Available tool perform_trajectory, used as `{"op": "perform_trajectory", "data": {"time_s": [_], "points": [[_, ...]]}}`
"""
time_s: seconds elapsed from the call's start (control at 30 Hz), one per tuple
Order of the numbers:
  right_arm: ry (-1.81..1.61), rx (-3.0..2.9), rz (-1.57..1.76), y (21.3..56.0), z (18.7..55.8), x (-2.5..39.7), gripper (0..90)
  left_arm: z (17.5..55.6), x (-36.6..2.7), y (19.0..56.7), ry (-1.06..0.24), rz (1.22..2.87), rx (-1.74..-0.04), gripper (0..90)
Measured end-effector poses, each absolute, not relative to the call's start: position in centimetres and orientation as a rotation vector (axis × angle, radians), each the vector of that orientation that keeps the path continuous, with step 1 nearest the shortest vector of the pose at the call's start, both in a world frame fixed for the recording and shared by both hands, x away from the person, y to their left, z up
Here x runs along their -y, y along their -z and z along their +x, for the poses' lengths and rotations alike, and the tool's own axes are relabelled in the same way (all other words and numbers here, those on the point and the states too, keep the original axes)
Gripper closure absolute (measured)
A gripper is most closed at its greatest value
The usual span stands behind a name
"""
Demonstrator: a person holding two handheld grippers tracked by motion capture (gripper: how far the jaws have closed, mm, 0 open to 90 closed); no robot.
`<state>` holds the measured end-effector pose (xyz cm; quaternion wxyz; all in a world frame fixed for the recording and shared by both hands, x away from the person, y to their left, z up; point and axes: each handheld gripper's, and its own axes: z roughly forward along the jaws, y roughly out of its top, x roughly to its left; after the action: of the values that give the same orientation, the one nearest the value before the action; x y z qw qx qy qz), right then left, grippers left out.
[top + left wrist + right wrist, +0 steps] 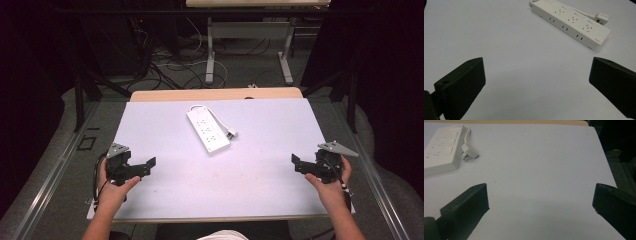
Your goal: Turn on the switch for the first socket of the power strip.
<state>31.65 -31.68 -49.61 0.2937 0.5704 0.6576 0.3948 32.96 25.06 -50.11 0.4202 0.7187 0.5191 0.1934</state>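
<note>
White power strip (208, 131) — 3 sockets, cord looped alongside.

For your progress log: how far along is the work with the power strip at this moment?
Nothing looks done yet. The power strip lies untouched mid-table, its plug loose beside it. In hand: nothing; the left gripper and right gripper sit at the table's sides, jaws wide apart. Left: reaching and gripping the strip or plug.

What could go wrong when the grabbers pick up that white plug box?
The power strip lies flat and broad, so open jaws might slide off it rather than grip it. Its cord is looped beside it with the plug loose; lifting the strip could drag or swing the plug across the table.
</note>
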Motion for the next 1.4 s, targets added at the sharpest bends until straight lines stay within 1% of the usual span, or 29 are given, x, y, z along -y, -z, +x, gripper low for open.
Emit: {"op": "perform_trajectory", "data": {"time_s": [0.23, 0.53, 1.0, 1.13, 1.23, 1.33, 1.4], "points": [[-1.058, -1.76, 1.529, 50.1, 31.8, 31.4, 2.1, 32.6, -23.5, 50.1, -0.479, 1.825, -1.25, 0.3], [-1.057, -1.784, 1.52, 50.2, 31.7, 31.1, 2.4, 32.2, -21.6, 50.0, -0.462, 1.873, -1.2, 0.4], [-1.056, -1.771, 1.534, 50.7, 31.9, 31.0, 4.6, 31.7, -19.1, 50.4, -0.415, 1.912, -1.14, 3.3], [-1.056, -1.773, 1.532, 50.7, 31.9, 30.9, 5.4, 31.5, -18.4, 50.5, -0.405, 1.923, -1.127, 8.1], [-1.06, -1.786, 1.524, 50.7, 31.9, 31.0, 5.6, 31.4, -18.2, 50.5, -0.408, 1.935, -1.114, 9.0], [-1.058, -1.786, 1.523, 50.7, 31.8, 30.9, 5.8, 31.3, -17.8, 50.5, -0.416, 1.929, -1.115, 16.9], [-1.056, -1.787, 1.526, 50.7, 31.8, 30.8, 5.9, 31.3, -17.8, 50.4, -0.411, 1.932, -1.112, 17.4]]}}
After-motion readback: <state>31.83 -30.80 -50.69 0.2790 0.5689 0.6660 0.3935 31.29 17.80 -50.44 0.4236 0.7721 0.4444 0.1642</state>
